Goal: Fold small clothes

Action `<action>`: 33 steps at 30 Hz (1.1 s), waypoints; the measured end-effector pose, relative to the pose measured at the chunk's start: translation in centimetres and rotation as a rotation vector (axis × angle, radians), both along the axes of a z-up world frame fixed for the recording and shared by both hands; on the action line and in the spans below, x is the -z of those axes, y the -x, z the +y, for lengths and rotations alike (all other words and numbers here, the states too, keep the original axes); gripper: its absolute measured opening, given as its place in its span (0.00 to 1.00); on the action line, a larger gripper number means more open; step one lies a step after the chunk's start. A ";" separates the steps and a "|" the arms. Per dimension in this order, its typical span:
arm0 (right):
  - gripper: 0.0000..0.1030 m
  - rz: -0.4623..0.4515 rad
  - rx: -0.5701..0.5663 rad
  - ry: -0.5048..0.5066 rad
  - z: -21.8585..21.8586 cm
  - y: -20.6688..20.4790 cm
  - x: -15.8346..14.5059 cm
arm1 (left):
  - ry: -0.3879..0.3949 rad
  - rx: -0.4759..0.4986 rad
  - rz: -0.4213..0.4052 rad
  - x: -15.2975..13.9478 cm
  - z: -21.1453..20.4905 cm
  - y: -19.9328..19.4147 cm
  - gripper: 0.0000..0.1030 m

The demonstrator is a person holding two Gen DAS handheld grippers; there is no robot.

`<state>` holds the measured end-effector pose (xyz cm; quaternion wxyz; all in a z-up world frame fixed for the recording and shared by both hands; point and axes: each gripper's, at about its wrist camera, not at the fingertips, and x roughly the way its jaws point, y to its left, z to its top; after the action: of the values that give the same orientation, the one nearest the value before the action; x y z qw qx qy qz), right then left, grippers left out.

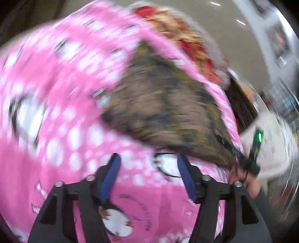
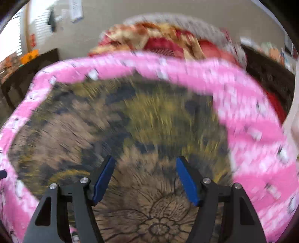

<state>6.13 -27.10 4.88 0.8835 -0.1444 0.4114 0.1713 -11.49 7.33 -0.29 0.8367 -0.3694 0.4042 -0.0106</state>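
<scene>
A brown, yellow and black flower-patterned garment (image 2: pixel 130 121) lies spread on a pink blanket (image 2: pixel 252 134) with white dots and penguin prints. In the left wrist view the garment (image 1: pixel 158 104) shows as a triangle on the pink blanket (image 1: pixel 56 112). My left gripper (image 1: pixel 146 160) is open and empty, over the blanket just short of the garment's near edge. My right gripper (image 2: pixel 145 162) is open and empty, low over the garment's middle. Both views are blurred by motion. The other gripper with a green light (image 1: pixel 256 147) shows at the garment's right corner.
A red and yellow patterned cloth (image 2: pixel 158 41) lies beyond the pink blanket. Dark furniture (image 2: pixel 31 71) stands at the left and at the right (image 2: pixel 269 74). A beige wall (image 2: pixel 168 11) is behind. White cloth (image 1: pixel 271 149) shows at the right of the left wrist view.
</scene>
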 end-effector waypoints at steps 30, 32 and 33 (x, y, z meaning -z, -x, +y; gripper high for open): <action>0.73 -0.048 0.003 0.001 0.0 0.4 1.0 | 0.196 -0.152 -0.094 1.5 4.4 -5.2 0.13; 0.73 -0.049 0.003 0.002 0.1 0.4 1.0 | 0.178 -0.165 -0.073 1.6 4.5 -4.9 0.00; 0.73 -0.048 0.004 0.003 0.0 0.4 1.0 | 0.140 -0.160 -0.059 1.4 4.2 -4.9 0.00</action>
<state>5.73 -27.09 3.89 0.8933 -0.1490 0.3904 0.1657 -6.58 11.58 -1.66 0.8187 -0.4575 0.3466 0.0173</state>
